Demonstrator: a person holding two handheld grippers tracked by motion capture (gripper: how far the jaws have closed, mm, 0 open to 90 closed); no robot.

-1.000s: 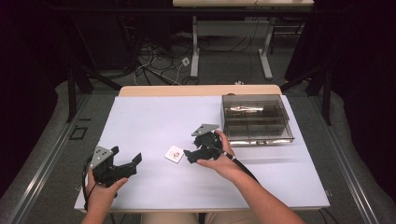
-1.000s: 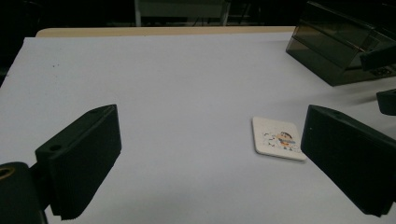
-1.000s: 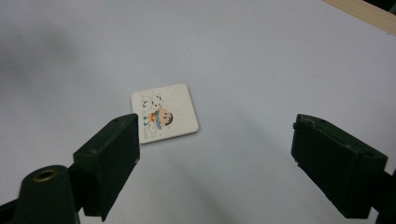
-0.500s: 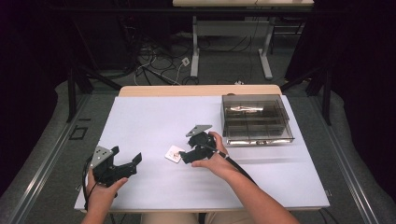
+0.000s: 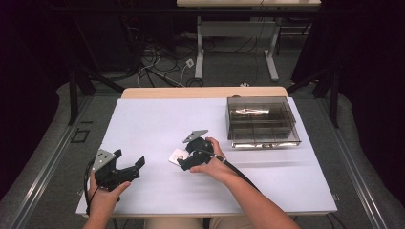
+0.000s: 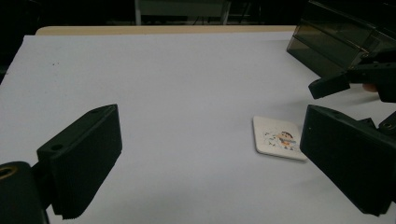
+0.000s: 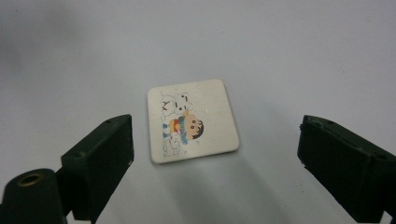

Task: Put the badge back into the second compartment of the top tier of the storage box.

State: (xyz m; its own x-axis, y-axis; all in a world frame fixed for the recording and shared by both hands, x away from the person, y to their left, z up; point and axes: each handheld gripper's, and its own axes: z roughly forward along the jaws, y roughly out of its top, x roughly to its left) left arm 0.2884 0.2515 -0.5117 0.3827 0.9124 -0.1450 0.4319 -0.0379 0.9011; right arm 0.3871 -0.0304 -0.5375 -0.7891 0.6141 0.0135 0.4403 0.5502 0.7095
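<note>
A small white square card (image 7: 192,120) with a cartoon print lies flat on the white table (image 5: 153,124). My right gripper (image 7: 215,158) hovers just over it, open, with one jaw on each side of the card and nothing held. From above the card (image 5: 177,155) peeks out at the left of that gripper (image 5: 187,159). My left gripper (image 5: 129,167) rests open near the front left edge, held by a hand. Along its jaws (image 6: 210,158) I see the card (image 6: 279,138) to the right and the other gripper (image 6: 348,81) beyond it.
A dark transparent compartment box (image 5: 261,121) stands at the right rear of the table, with something pale in a back compartment. The same box (image 6: 336,42) rises at the upper right in the left gripper view. Desk legs and cables lie on the floor behind.
My right gripper has moved left and toward the person, coming down over the card. The left gripper has stayed where it was.
</note>
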